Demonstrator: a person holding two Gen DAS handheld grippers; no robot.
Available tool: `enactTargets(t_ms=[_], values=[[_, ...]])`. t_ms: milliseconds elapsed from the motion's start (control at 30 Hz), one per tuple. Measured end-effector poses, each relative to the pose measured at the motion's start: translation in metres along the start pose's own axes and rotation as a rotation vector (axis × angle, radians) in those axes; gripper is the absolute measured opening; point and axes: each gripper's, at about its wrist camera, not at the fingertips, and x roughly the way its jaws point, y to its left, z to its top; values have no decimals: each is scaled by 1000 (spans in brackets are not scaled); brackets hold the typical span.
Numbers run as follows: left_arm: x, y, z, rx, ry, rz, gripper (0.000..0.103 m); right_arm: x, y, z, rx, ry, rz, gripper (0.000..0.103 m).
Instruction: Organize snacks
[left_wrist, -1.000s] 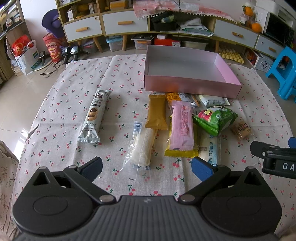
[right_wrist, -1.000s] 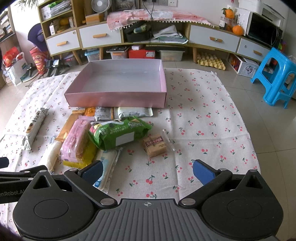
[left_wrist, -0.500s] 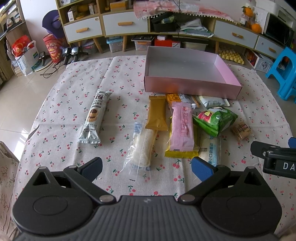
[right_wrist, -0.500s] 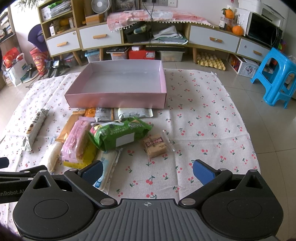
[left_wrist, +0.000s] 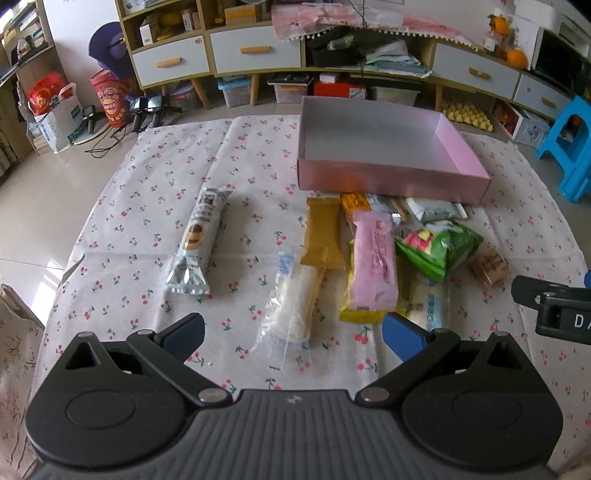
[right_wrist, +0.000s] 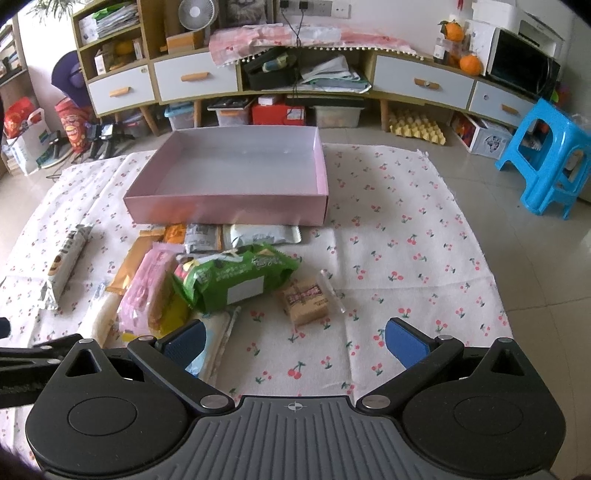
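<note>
An empty pink box sits at the back of the cherry-print cloth. In front of it lie several snacks: a silver cookie pack, a mustard bar, a clear white roll, a pink pack, a green bag and a small brown pack. My left gripper is open and empty, just short of the white roll. My right gripper is open and empty, near the brown pack.
The cloth lies on a tiled floor. A blue stool stands at the right. A low cabinet with drawers runs along the back, with bags at the left. The right gripper's side shows in the left wrist view.
Both grippers have crept slightly forward and down toward the snacks. Nothing on the cloth has moved.
</note>
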Motion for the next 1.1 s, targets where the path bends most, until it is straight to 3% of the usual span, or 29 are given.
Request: enactTargets(t_ms=[200,300,533,600,700,900,1100], values=[[-5,11,18,-6,-65,9,103,-2,-1,21,-9,-10,-1,103],[2,17,29,6,-50,6,103,-6,1,33,-22,-14,15,103],[26,37,45,-22,2,-56,102,16,-3,53,53,98,215,103],[33,45,43,-47,0,-68,97,26,-6,46,69,88,245,103],[45,58,44,-86,40,-146,88,44,-11,44,125,169,323,103],[58,70,46,-138,65,-284,69,66,-30,48,303,200,364,102],[63,42,44,-48,66,-393,58,83,-30,53,386,211,346,98]])
